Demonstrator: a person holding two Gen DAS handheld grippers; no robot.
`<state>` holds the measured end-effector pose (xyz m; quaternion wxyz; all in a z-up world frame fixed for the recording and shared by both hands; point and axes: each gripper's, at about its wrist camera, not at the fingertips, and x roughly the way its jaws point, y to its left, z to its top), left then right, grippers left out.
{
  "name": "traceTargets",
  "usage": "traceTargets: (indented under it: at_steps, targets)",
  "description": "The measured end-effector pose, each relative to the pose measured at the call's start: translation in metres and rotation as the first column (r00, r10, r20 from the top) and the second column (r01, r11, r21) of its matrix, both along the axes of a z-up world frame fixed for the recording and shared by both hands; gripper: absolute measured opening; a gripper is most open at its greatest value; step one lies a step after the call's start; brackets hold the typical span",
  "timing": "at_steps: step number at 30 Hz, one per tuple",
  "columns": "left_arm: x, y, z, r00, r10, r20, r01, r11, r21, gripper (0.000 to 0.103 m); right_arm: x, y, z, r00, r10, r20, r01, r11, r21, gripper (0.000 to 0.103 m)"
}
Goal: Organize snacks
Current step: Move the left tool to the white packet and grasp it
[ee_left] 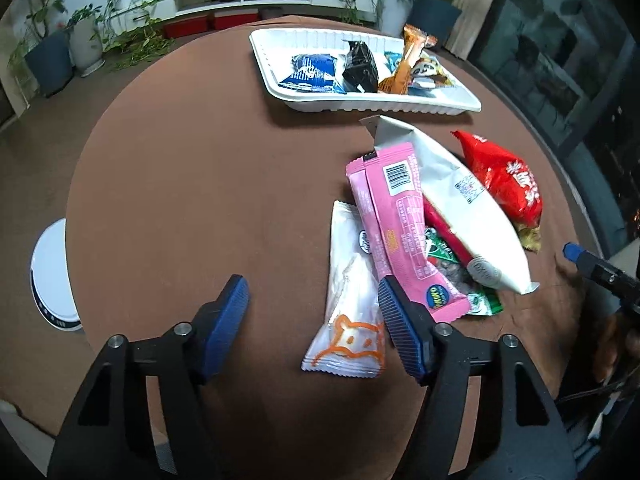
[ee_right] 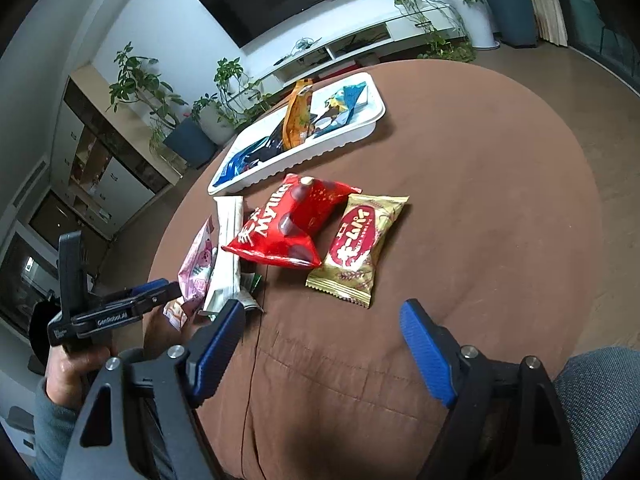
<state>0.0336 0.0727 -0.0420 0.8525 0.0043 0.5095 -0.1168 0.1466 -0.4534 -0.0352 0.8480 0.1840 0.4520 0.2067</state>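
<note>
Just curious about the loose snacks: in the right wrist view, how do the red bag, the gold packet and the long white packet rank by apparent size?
1. Shiny red snack bag, largest.
2. Gold foil packet with a red oval label.
3. Long white packet, narrowest, though partly hidden behind the right claw, so its rank is unsure.

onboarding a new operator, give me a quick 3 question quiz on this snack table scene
1. True or false: both grippers are open and hold nothing.
2. Which packet lies farthest from the left gripper? A) red bag B) gold packet C) pink bar
3. What leans upright in the white tray?

Key: 1 true: the right gripper is open too. 2 B, alone beside the red bag. 3 the orange packet.
</note>
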Motion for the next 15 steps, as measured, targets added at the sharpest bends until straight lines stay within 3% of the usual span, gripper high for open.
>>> traceTargets:
  at_steps: [6, 9, 15]
  targets:
    - [0.016, -0.017, -0.009, 0.995, -0.090, -0.047, 0.093, 0.992, 0.082, 0.066, -0.002, 0.008, 0.003, 1.000, 0.018, 0.002, -0.018, 1.000, -0.020, 0.080]
    - [0.020, -0.025, -0.009, 0.991, -0.121, -0.056, 0.126, 0.988, 0.094, 0.056, -0.001, 0.015, 0.006, 0.999, 0.042, 0.010, -0.041, 0.998, -0.036, 0.078]
    - [0.030, -0.034, -0.011, 0.989, -0.137, -0.063, 0.145, 0.981, 0.131, 0.052, 0.007, 0.014, 0.008, 1.000, 0.017, -0.015, -0.018, 0.998, -0.063, 0.076]
